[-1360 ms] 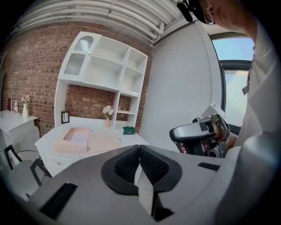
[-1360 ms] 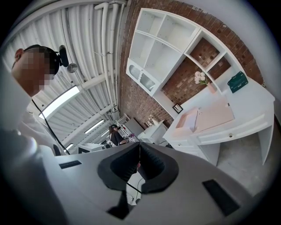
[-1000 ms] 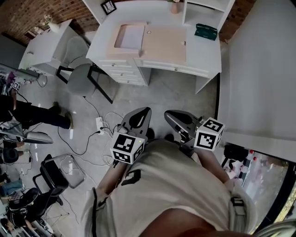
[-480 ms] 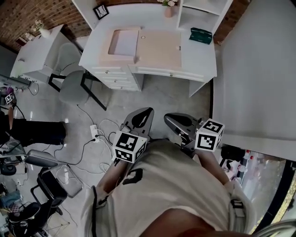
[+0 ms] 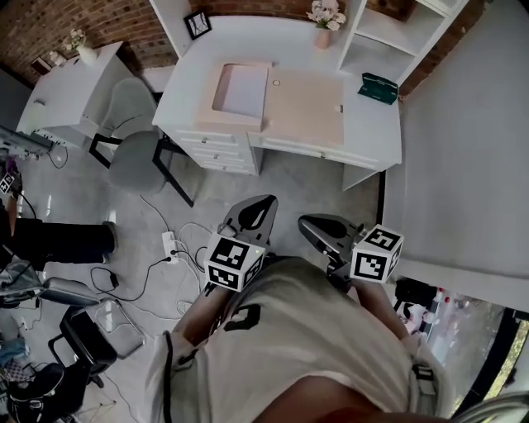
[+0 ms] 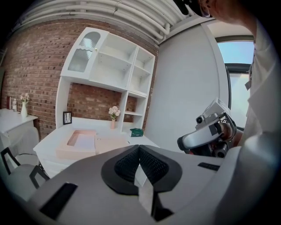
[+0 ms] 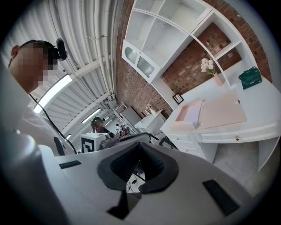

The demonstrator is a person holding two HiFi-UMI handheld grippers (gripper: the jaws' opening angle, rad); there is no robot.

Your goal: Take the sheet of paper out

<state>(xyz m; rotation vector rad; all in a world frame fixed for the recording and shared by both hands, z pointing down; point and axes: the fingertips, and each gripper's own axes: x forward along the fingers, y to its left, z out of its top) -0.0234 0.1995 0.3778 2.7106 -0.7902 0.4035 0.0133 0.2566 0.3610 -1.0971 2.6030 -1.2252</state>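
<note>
A white sheet of paper (image 5: 242, 88) lies inside a shallow pale wooden box (image 5: 216, 120) on the white desk (image 5: 372, 120), far ahead of me. A flat wooden board (image 5: 306, 106) lies beside the box on its right. In the left gripper view the paper (image 6: 86, 141) shows small in the box, and the right gripper view shows the paper (image 7: 193, 115) too. My left gripper (image 5: 264, 201) and right gripper (image 5: 306, 221) are held close to my body above the floor, well short of the desk. Both are shut and hold nothing.
On the desk stand a flower vase (image 5: 323, 16), a picture frame (image 5: 197, 24) and a green case (image 5: 378, 87). White shelves (image 5: 388, 29) rise at its right end. A grey chair (image 5: 136, 157) stands left of the desk drawers (image 5: 216, 144). Cables and a power strip (image 5: 170, 245) lie on the floor.
The desk has swung right and come a little lower and nearer in the head view. Both grippers stay shut and close to my body, carried along toward the desk.
</note>
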